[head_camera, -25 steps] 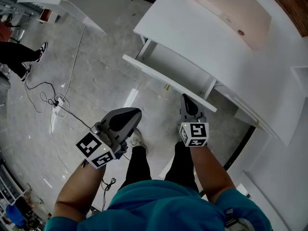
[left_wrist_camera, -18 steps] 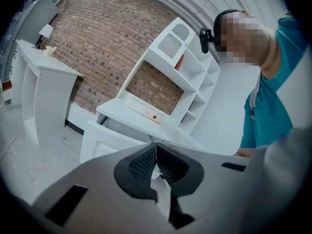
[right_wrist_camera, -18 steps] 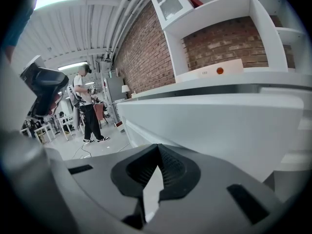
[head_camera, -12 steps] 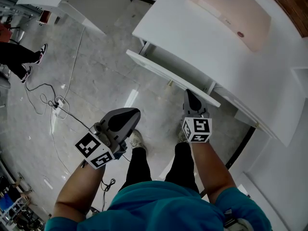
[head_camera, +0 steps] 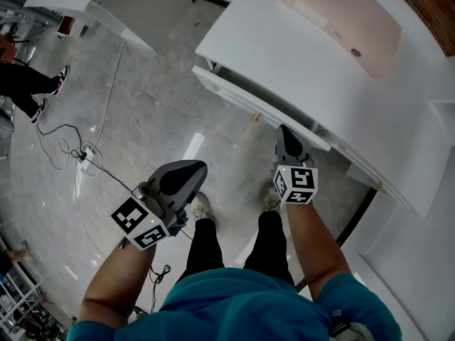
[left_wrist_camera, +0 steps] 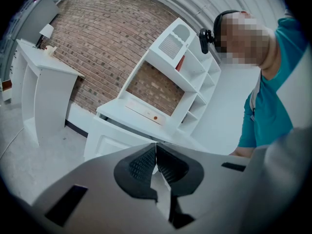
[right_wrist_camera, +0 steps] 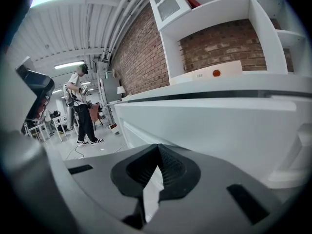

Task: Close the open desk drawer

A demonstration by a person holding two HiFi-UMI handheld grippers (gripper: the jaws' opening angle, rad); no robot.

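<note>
Reaches forward with the right gripper (head_camera: 285, 132), forearm stretched out, jaws pressed together on nothing, tip at the front of the drawer (head_camera: 242, 99), which stands slightly out beneath the desk's (head_camera: 298, 55) front edge. Holds the left gripper (head_camera: 197, 168) back over the floor, elbow bent, jaws likewise together.

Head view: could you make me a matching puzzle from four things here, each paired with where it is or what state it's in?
Things:
1 drawer
2 right gripper
3 left gripper
4 beige mat

Places or states:
A lies on the desk top
B over the floor, away from the desk
C nearly shut, a dark gap showing
D tip at the drawer front

Pairs: 1-C, 2-D, 3-B, 4-A
</note>
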